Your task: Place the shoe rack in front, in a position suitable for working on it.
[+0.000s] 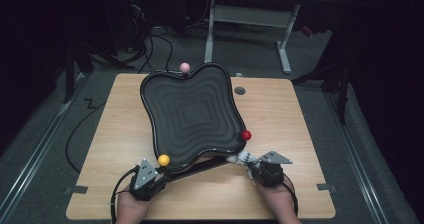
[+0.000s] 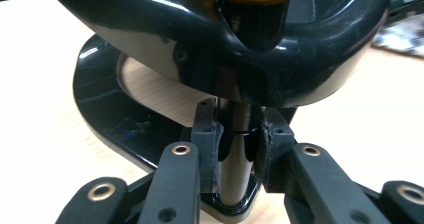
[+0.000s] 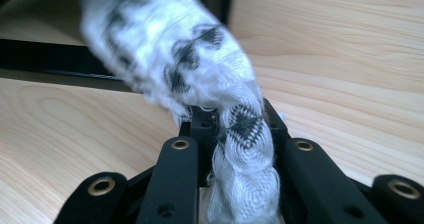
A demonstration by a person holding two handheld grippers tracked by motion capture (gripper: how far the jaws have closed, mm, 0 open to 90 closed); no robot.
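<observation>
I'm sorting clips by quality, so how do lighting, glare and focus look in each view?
High view: room dark, table lit evenly, black tray sharp. Left gripper view: bright glare streaks on the tray's glossy rim, post in the left tool fairly sharp. Right gripper view: cloth blurred up close, wood grain soft.

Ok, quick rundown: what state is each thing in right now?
Left gripper: shut on the post under the yellow ball.
Right gripper: shut on the cloth.
Black tray: tilted on its stand, nothing on it.
Red ball: at the tray's rim.
Pink ball: at the far rim.
</observation>
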